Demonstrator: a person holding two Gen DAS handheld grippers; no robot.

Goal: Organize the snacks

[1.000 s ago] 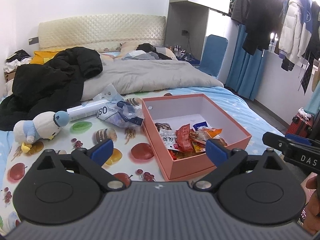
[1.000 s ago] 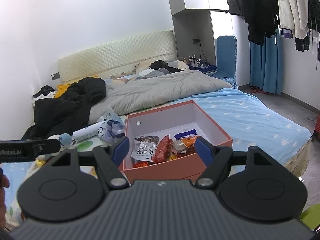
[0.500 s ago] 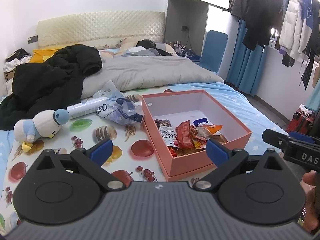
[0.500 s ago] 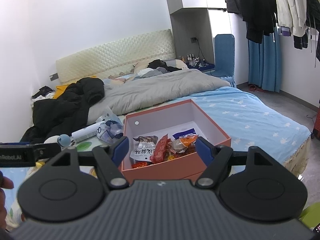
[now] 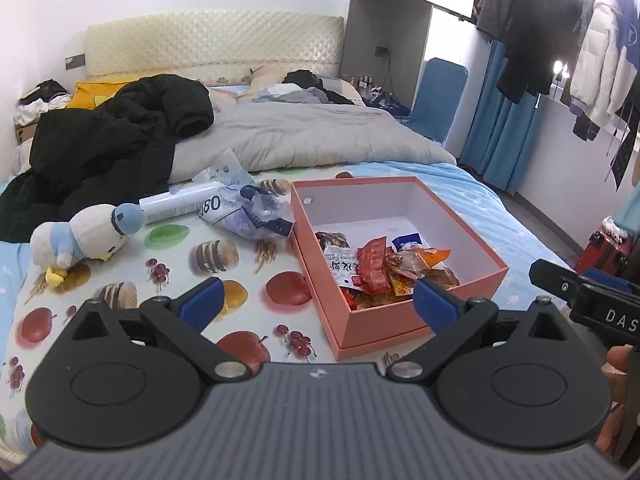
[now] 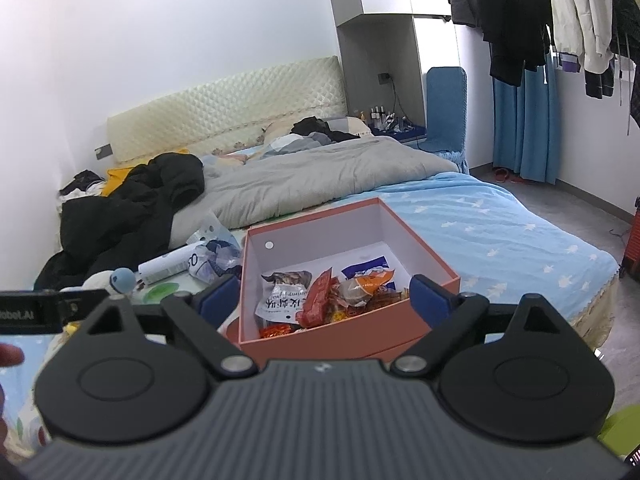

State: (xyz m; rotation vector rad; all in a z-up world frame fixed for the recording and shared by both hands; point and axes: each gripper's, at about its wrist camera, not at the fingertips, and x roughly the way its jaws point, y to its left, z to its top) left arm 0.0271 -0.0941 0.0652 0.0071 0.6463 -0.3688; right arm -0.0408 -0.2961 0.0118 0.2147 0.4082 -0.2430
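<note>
An open salmon-pink box [image 5: 476,248] sits on the bed, also in the right wrist view [image 6: 344,340]. Several snack packets [image 5: 380,266] lie in a heap in its near half, in the right wrist view [image 6: 320,296] too. My left gripper [image 5: 318,304] is open and empty, held above the fruit-print sheet just left of the box's near corner. My right gripper [image 6: 320,300] is open and empty, held before the box's near wall. The right gripper's body shows at the right edge of the left wrist view [image 5: 588,304].
A crumpled plastic bag [image 5: 248,212], a white tube [image 5: 180,204] and a plush duck [image 5: 80,236] lie left of the box. A black jacket [image 5: 116,136] and grey duvet [image 5: 304,136] lie behind. Clothes hang at the right [image 6: 540,12].
Both grippers have drawn back and risen slightly, so the box sits a little farther away. Both stay open and empty. Nothing on the bed has moved.
</note>
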